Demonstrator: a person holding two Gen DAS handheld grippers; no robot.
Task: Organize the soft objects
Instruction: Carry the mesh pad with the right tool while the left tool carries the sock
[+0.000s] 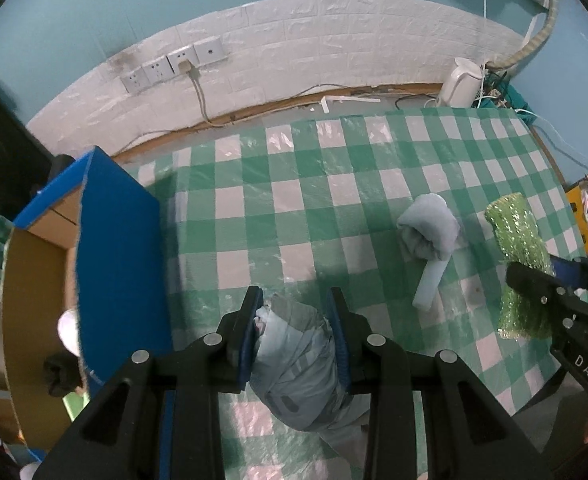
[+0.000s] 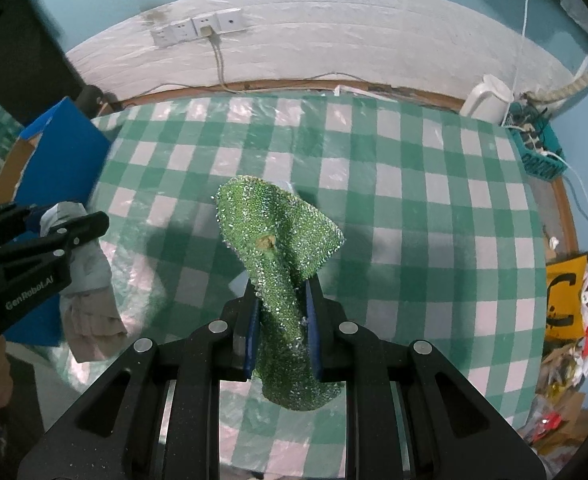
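— Fingers? Room?
— Left gripper (image 1: 295, 334) clamps a grey rolled cloth (image 1: 299, 364), lifted; blue box (image 1: 114, 248) wall close at nine o'clock. Right gripper (image 2: 281, 332) pinches a glittery green cloth (image 2: 278, 256), twisted, over bare checked tablecloth (image 2: 413, 200).
— Others?
— Pale blue bundle (image 1: 429, 232) lies at two o'clock.

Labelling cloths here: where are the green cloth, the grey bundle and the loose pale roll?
green cloth (image 2: 278, 240), right wrist view, upper fold
grey bundle (image 1: 294, 360), left wrist view, middle
pale roll (image 1: 429, 232), left wrist view, rolled top
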